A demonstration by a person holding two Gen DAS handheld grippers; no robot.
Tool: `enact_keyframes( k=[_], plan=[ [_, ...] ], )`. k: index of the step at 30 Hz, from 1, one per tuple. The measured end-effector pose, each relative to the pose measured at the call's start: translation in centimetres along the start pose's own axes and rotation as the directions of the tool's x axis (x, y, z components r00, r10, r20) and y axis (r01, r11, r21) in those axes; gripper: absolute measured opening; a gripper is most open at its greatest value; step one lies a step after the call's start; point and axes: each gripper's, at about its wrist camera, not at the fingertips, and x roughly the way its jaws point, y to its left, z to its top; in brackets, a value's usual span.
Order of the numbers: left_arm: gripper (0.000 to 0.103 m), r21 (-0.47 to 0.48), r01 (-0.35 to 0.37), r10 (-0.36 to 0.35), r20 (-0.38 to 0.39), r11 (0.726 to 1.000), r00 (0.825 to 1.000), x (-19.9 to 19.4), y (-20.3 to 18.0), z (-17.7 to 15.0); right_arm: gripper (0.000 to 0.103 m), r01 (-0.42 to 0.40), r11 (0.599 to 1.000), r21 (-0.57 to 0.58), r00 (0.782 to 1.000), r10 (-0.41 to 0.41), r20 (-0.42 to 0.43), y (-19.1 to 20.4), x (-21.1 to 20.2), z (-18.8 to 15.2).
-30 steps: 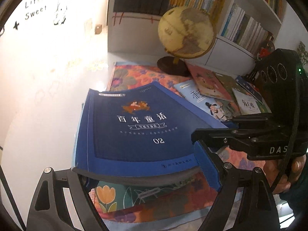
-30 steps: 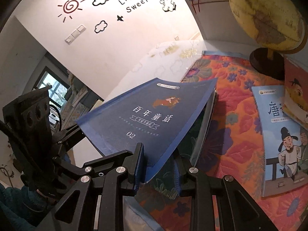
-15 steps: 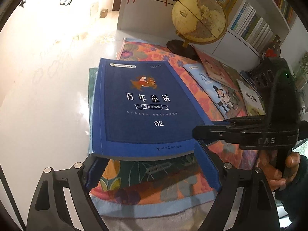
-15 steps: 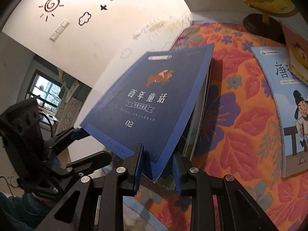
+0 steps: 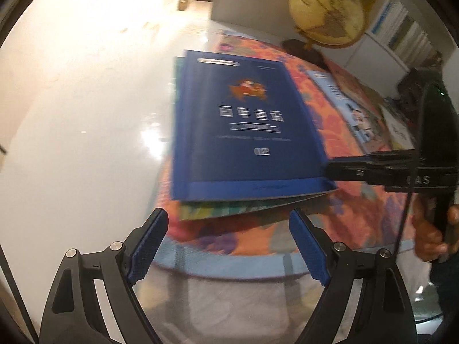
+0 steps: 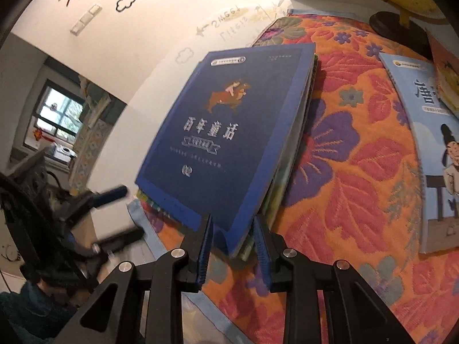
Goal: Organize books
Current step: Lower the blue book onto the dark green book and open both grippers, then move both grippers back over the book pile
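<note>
Lowered since a second ago, the dark blue book (image 6: 229,132) now lies almost flat on top of a green-covered book (image 5: 229,210), where earlier it was tilted up above the cloth. Both sit near the left edge of an orange floral cloth (image 6: 358,200) that covers the table. The right gripper (image 6: 233,243) has its jaws narrow and closed on the near corner of the blue book, which seems to keep that corner slightly raised. The left gripper (image 5: 229,246) hangs just in front of the stack with its jaws wide apart and nothing between them; it touches neither book. Further right on the cloth, a light blue picture book (image 6: 424,149) with a drawn figure in a black hat lies flat, overlapped at its top corner by an orange-red book (image 6: 446,77), and the left wrist view shows a few more blurred covers beyond them. A yellow globe (image 5: 327,11) on a dark base stands at the back, before white shelves already holding rows of books. Judging by this, a pile of two is just forming, the blue book is not yet released, and several loose books remain to be gathered.
</note>
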Motion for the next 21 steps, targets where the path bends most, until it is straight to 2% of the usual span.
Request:
enact_keyframes(
  k=[4,7,11,13,15,17,18,20,21],
  plan=[
    [0.085,0.017,-0.047,0.046,0.031,0.999,0.998,-1.4,-0.9,0.8,0.029,0.066,0.998,0.010,0.998,-0.066,-0.003,-1.1,-1.6,-1.7],
    [0.086,0.051,-0.032,0.029,0.053,0.998,0.998,-1.9,-3.5,2.1,0.029,0.092,0.994,0.061,0.995,-0.094,0.036,-2.8,-4.3,-3.3],
    [0.086,0.128,0.020,-0.030,0.081,0.992,0.996,-2.1,-8.8,4.0,0.030,0.165,0.979,0.120,0.976,-0.179,0.124,-4.6,-9.4,-5.3],
    [0.086,0.183,0.049,-0.067,0.093,0.982,0.993,-2.1,-12.3,5.1,0.034,0.228,0.962,0.152,0.953,-0.253,0.169,-5.5,-12.4,-6.0],
    [0.086,0.240,0.055,-0.084,0.112,0.969,0.990,-2.3,-15.7,6.1,0.043,0.281,0.940,0.195,0.922,-0.321,0.218,-5.9,-15.4,-6.5],
    [0.086,0.301,0.051,-0.095,0.136,0.952,0.986,-2.7,-19.1,7.1,0.047,0.329,0.916,0.230,0.888,-0.383,0.255,-6.6,-18.3,-7.0],
    [0.086,0.325,0.046,-0.100,0.151,0.945,0.983,-3.0,-20.7,7.5,0.048,0.377,0.891,0.252,0.854,-0.439,0.277,-6.8,-20.2,-7.3],
    [0.087,0.359,0.042,-0.113,0.177,0.932,0.978,-3.6,-23.6,8.4,0.050,0.445,0.849,0.287,0.804,-0.519,0.291,-7.4,-22.7,-7.8],
    [0.088,0.369,0.041,-0.117,0.186,0.928,0.976,-3.8,-24.9,8.8,0.051,0.489,0.817,0.306,0.769,-0.569,0.291,-7.8,-24.0,-8.1]
  ],
)
